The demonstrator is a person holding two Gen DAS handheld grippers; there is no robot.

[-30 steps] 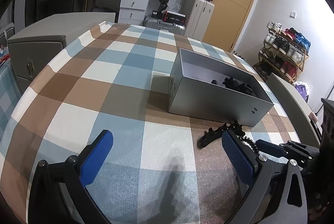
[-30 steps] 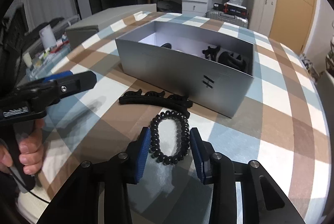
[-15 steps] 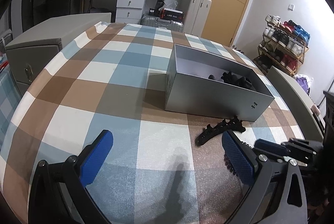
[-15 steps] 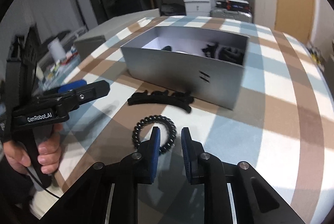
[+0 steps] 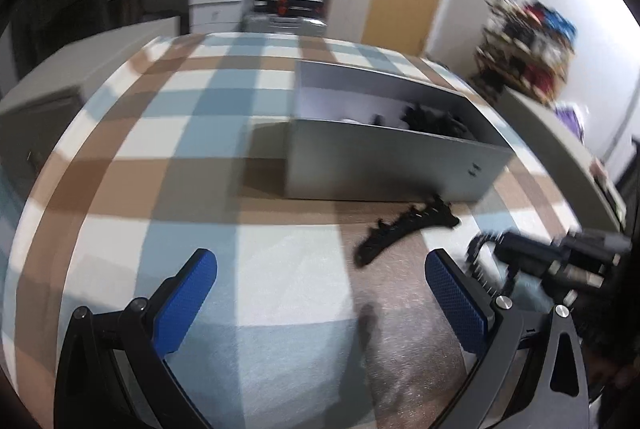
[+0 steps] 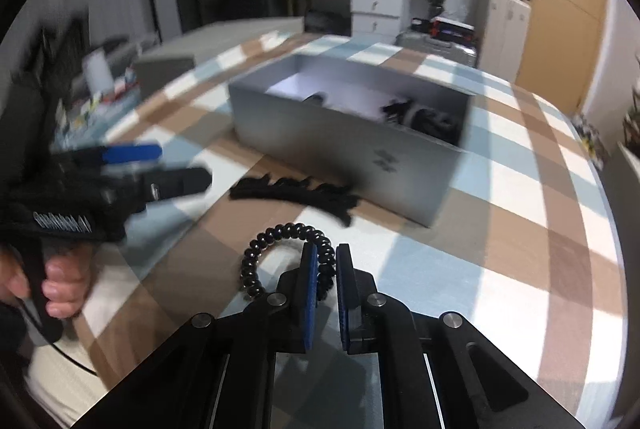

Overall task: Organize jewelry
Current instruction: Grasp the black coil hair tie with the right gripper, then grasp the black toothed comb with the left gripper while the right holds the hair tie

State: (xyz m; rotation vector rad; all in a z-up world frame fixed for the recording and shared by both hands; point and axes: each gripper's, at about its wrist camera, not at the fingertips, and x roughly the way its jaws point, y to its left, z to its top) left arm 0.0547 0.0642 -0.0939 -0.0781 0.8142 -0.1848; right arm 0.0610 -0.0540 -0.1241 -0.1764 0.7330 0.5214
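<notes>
black coiled bracelet (image 6: 280, 253) (glossy beads) pinched by right gripper (image 6: 326, 261)

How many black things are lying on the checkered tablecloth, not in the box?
2. A spiky hair clip lies just in front of the gray box. A coiled hair tie is pinched in the right tool. More sit inside the box, partly hidden.

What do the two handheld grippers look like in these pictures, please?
Both the left gripper and the right gripper have black frames with silver bolts and textured blue pads. The left one, seen from the right wrist, has a pistol-style handle, white lettering too blurred to read, and a thin dark cable below.
</notes>
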